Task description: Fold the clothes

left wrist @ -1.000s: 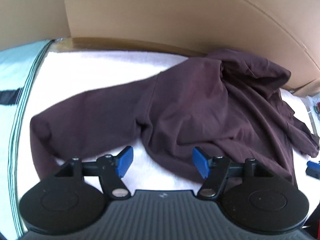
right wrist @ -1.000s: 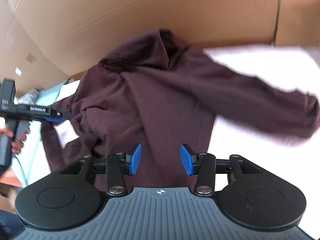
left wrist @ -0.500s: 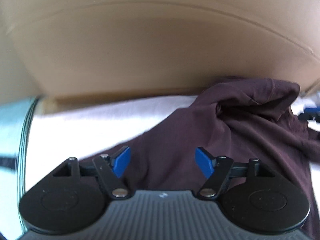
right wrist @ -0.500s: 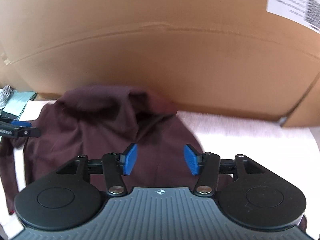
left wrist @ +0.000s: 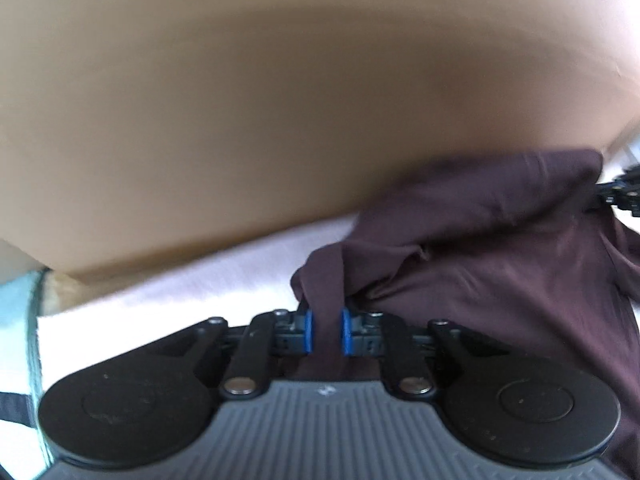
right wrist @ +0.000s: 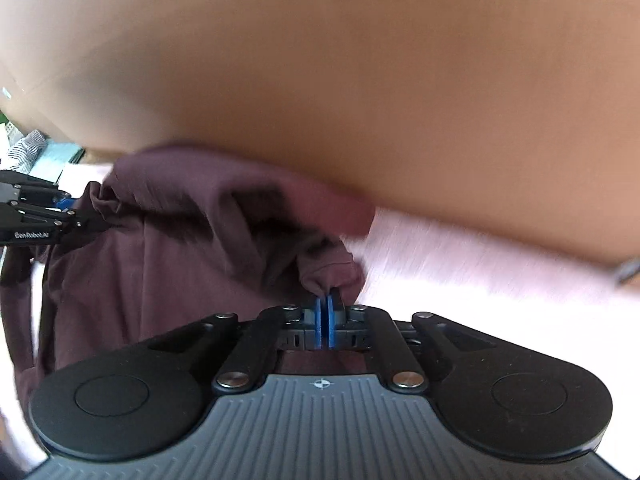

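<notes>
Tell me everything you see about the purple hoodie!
The hoodie is dark purple, soft-looking cloth, crumpled in folds. It lies on a white cover before a brown cardboard wall. The left tool pinches a bunched fold at one side, and the right tool pinches another at the other side. Most looks blurry.

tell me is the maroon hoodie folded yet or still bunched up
Still bunched, not folded. The maroon hoodie lies in rumpled creases on the white cloth, pinched by the left gripper and the right gripper.

Blurred tan cardboard wall fills background; white cloth surface below; pale teal fabric at left edge.
</notes>
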`<state>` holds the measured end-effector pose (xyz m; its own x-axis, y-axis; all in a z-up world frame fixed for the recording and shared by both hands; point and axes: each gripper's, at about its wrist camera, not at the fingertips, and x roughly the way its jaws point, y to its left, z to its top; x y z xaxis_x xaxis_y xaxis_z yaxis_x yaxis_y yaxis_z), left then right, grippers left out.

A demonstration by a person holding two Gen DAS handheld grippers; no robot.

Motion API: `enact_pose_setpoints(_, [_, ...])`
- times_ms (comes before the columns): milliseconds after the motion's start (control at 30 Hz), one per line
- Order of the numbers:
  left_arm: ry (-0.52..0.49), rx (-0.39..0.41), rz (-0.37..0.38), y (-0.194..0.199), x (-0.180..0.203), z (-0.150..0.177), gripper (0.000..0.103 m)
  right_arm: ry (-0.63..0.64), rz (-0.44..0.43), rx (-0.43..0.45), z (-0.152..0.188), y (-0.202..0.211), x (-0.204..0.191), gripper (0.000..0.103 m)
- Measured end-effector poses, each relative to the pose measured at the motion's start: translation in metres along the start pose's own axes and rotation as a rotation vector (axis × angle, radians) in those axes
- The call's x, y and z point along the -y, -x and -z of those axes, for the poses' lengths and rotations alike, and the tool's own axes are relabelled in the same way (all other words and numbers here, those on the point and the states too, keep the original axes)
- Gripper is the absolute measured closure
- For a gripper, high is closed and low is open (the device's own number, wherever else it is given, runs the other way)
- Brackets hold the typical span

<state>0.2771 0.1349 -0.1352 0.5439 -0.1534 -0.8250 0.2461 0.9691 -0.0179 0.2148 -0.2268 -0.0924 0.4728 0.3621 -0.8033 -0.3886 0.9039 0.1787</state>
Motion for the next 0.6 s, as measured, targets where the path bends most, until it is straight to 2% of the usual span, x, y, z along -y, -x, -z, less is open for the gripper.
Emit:
enact_pose_setpoints(167, [0.083, 0.045, -0.071, -0.017, -0.012, -0.02, 0.087, 0.016, 0.131, 0.147, -0.019, 0.013, 0.008, 0.1])
enact_pose_setpoints(233, [0.098, 0.036, -0.093, -0.03, -0.011, -0.023, 0.081, 0.035, 0.166, 0.152, -0.018, 0.003, 0.008, 0.1])
enact_pose_setpoints(267, [0.101, 0.026, -0.107, -0.036, -0.01, -0.024, 0.073, 0.049, 0.184, 0.149, -0.016, -0.004, 0.008, 0.101])
enact_pose_setpoints(333, [0.11, 0.01, -0.118, -0.039, -0.01, -0.024, 0.066, 0.024, 0.208, 0.12, -0.01, -0.017, 0.012, 0.099])
enact_pose_setpoints(400, [0.123, 0.005, -0.126, -0.028, -0.017, -0.024, 0.047, -0.004, 0.232, 0.089, -0.004, -0.03, 0.016, 0.089])
enact_pose_setpoints(433, [0.124, 0.014, -0.122, -0.017, -0.023, -0.023, 0.033, -0.042, 0.227, 0.071, -0.002, -0.03, 0.018, 0.087])
enact_pose_setpoints(467, [0.124, 0.025, -0.117, -0.005, -0.029, -0.022, 0.03, -0.067, 0.234, 0.08, -0.002, -0.021, 0.02, 0.079])
enact_pose_setpoints(500, [0.118, 0.041, -0.119, 0.011, -0.036, -0.019, 0.029, -0.091, 0.241, 0.091, -0.001, -0.011, 0.021, 0.065])
enact_pose_setpoints(533, [0.112, 0.057, -0.12, 0.027, -0.042, -0.016, 0.027, -0.105, 0.227, 0.109, 0.005, 0.004, 0.018, 0.06])
enact_pose_setpoints(567, [0.109, 0.08, -0.137, 0.044, -0.049, -0.012, 0.019, -0.118, 0.21, 0.129, 0.013, 0.02, 0.015, 0.057])
enact_pose_setpoints(600, [0.113, 0.103, -0.149, 0.061, -0.055, -0.006, 0.016, -0.131, 0.193, 0.148, 0.02, 0.035, 0.012, 0.057])
